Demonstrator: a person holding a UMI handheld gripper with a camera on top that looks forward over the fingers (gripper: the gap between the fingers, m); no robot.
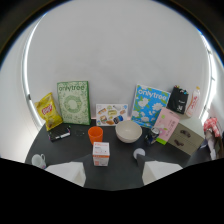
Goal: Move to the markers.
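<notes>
A black pack of markers (178, 100) with coloured tips leans against the white wall at the far right of the dark table (75, 145), between a blue onlytree box (149, 105) and a white bottle (193, 101). My gripper (114, 174) is open, well short of the pack and left of it. Its two pale fingertips (70, 172) stand wide apart over the table's near side. A small white and orange box (101, 153) stands just ahead of the fingers, in line with the gap.
Along the wall are a yellow chips bag (48, 111), a green onlytree box (73, 102) and a picture card (111, 114). Nearer stand an orange cup (95, 134), a white bowl (128, 131), a pink box (166, 125), a beige box (185, 137) and a small black object (59, 134).
</notes>
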